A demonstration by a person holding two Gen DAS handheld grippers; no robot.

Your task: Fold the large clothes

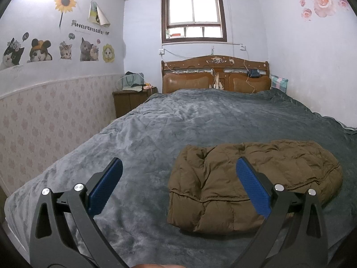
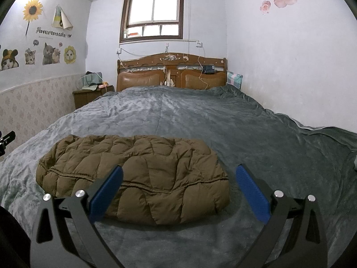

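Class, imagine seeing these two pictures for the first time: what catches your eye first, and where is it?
A brown quilted puffer jacket, folded into a bundle, lies on the grey plush bedspread near the foot of the bed. Both open blue-padded grippers, left and right, frame it, touching nothing.

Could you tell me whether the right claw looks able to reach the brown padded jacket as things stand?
Probably yes: the right claw is open and empty, the brown padded jacket lies folded on the grey blanket just ahead, and nothing sits between them.
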